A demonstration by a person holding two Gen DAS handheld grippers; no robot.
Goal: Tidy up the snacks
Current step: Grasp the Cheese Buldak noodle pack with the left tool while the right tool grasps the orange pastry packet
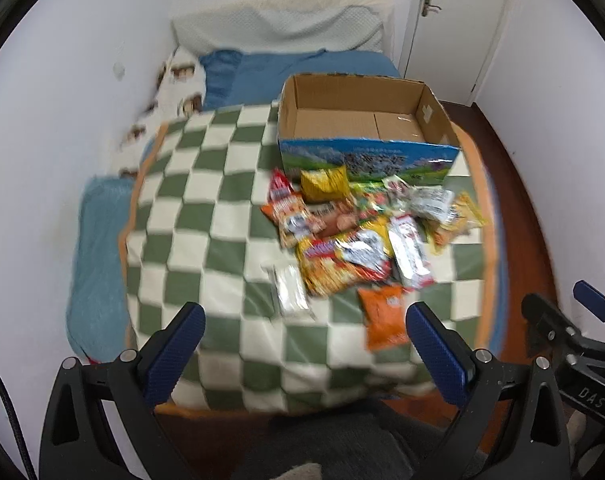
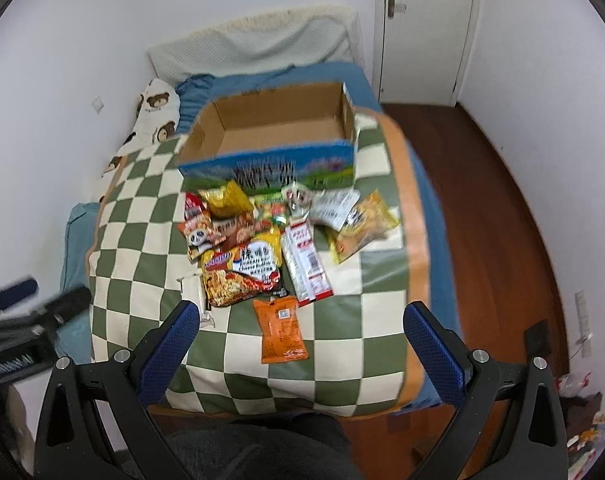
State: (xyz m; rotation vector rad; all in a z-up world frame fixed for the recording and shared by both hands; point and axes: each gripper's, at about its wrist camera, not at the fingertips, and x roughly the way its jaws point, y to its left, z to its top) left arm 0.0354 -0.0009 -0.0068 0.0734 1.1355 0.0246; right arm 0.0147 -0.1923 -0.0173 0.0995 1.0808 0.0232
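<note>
A heap of snack packets (image 1: 366, 228) (image 2: 278, 236) lies on the green-and-white checked blanket (image 1: 206, 216) (image 2: 142, 208), just in front of an open cardboard box (image 1: 366, 120) (image 2: 278, 128) with nothing inside. Nearest me is an orange packet (image 1: 382, 316) (image 2: 280, 328), with a large noodle packet (image 1: 342, 260) (image 2: 242, 272) behind it and a clear white packet (image 1: 288, 290) to its left. My left gripper (image 1: 304, 324) is open above the blanket's near edge. My right gripper (image 2: 302, 324) is open too, with the orange packet showing between its fingers but farther off. Neither holds anything.
The bed has blue sheets (image 1: 262, 76) and a pillow (image 1: 278, 24) at the far end against a white wall. A white door (image 2: 426, 28) and brown wood floor (image 2: 494, 208) lie to the right. My right gripper (image 1: 574, 332) shows at the left view's edge. A dark-trousered lap (image 2: 262, 452) is below.
</note>
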